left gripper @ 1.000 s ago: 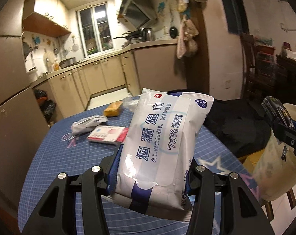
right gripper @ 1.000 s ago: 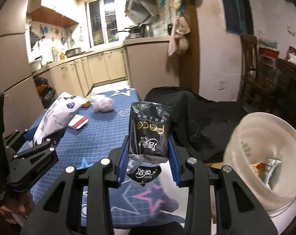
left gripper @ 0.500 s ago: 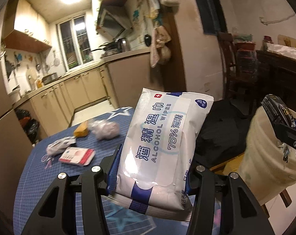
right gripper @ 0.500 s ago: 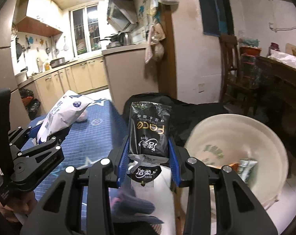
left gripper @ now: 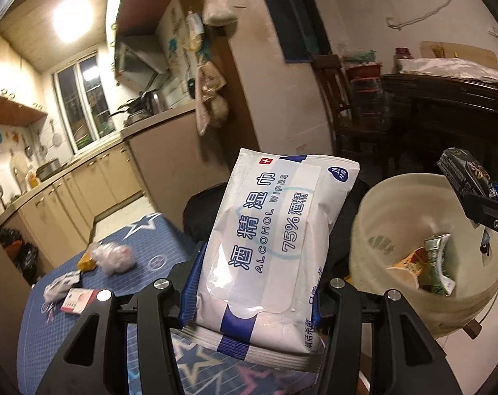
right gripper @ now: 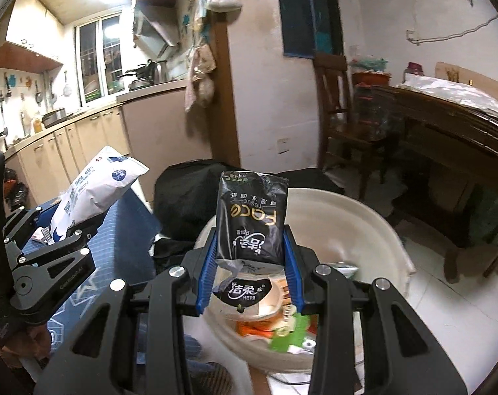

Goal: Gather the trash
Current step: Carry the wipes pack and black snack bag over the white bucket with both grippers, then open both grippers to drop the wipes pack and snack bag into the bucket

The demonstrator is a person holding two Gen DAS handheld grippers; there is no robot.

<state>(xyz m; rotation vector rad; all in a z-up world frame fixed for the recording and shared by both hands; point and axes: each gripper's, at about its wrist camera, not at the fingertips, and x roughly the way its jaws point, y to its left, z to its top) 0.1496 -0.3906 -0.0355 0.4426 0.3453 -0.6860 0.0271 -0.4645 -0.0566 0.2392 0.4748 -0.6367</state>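
Over the bucket's near rim: right gripper (right gripper: 250,256) clamps a black tissue pack (right gripper: 252,220) between its blue pads; the pack's torn lower flap hangs below the pads.
Left of the bucket: left gripper (left gripper: 253,283) is closed on a white pack of wipes (left gripper: 275,240), standing tilted; the blue pads press its two sides, and the pack covers most of what lies beyond it.
Bucket: cream bucket (right gripper: 374,227), open at the top, on the right of the left wrist view and straight under the tissue pack in the right wrist view.
Bucket contents: an orange wrapper (left gripper: 410,260) and a green carton (left gripper: 439,263) show; in the right wrist view the heap is blurred and partly hidden by the gripper and pack, so single pieces are hard to tell.
Table: blue starred tablecloth (left gripper: 150,263) on the left, its near part hidden by the gripper arms.
Far end of table: a crumpled plastic wad (left gripper: 114,256), a small pink-and-white box (left gripper: 77,301) and other scraps, all blurred.
Behind the packs: a black heap (right gripper: 186,194), cloth or bag, cannot tell which.
Lower left of the right wrist view: part of a hand (right gripper: 35,335) under the left gripper, mostly cut off.
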